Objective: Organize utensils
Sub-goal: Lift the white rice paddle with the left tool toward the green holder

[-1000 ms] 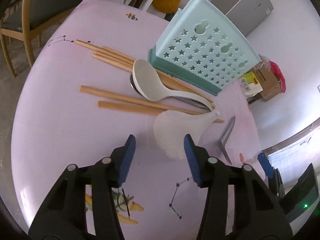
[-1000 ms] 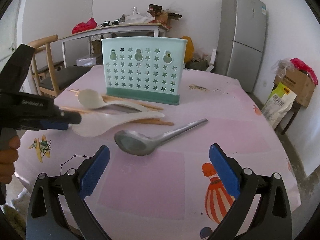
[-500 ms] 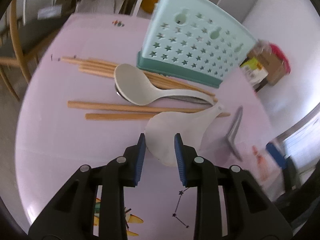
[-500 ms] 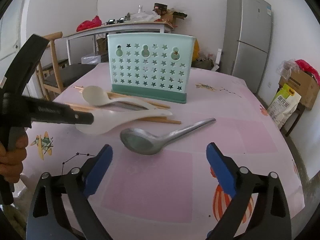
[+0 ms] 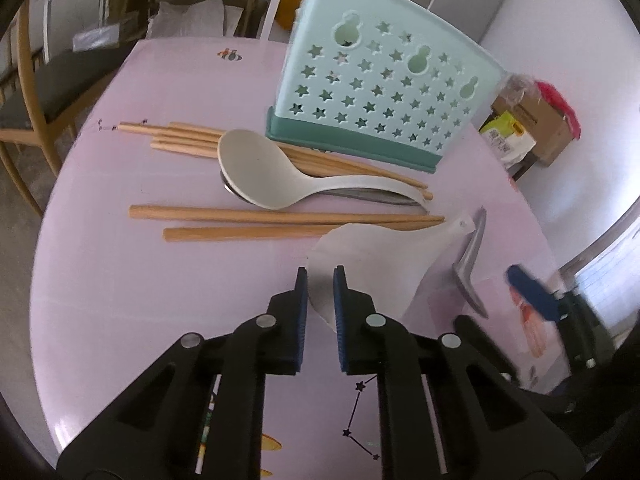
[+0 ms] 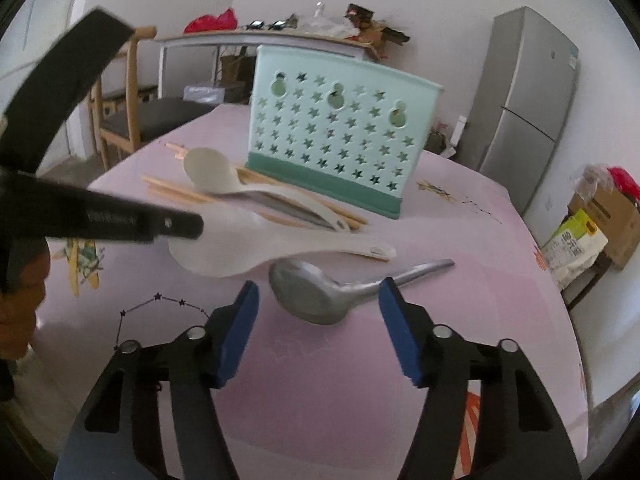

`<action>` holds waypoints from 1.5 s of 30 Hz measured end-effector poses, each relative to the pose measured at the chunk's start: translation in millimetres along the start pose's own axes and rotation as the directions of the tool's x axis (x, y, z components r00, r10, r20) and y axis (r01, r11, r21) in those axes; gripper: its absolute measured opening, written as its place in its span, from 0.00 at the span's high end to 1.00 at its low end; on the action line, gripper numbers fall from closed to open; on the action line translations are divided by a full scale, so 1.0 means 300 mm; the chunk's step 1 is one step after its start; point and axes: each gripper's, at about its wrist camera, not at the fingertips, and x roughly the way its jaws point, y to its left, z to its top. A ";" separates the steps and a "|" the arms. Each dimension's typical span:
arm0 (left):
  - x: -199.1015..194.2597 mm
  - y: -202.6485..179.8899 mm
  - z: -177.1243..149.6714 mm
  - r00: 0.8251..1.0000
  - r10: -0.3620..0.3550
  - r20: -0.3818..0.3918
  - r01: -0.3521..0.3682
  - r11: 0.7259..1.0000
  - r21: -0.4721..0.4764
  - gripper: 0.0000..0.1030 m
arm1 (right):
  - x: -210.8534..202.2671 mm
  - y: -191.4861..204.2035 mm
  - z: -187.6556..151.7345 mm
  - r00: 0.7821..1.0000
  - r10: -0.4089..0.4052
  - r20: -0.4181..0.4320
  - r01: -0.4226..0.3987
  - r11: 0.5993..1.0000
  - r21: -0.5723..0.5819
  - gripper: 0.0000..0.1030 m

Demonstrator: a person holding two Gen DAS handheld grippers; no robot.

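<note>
A mint utensil holder (image 5: 384, 96) with star holes stands at the back of the pink table; it also shows in the right wrist view (image 6: 336, 136). Before it lie wooden chopsticks (image 5: 256, 216), a beige spoon (image 5: 264, 176) over a metal one, and a translucent white rice paddle (image 5: 384, 264). My left gripper (image 5: 320, 280) is shut on the paddle's blade edge, as the right wrist view (image 6: 224, 252) shows too. My right gripper (image 6: 318, 304) is open around the bowl of a metal spoon (image 6: 320, 292), not touching it.
A wooden chair (image 5: 24, 92) stands left of the table. A grey fridge (image 6: 524, 108) and cardboard boxes (image 6: 604, 216) are to the right. A cluttered white side table (image 6: 256, 40) stands behind. The table edge (image 6: 568, 320) curves close on the right.
My left gripper moved forward and closed on the rice paddle's blade. My right gripper came down and forward, narrowing around the metal spoon's bowl.
</note>
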 end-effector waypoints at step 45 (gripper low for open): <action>-0.398 -0.319 0.627 0.905 0.353 0.237 -0.426 0.756 0.497 1.00 | -0.228 -0.232 0.080 0.974 0.138 0.178 -0.179 0.953 0.245 0.96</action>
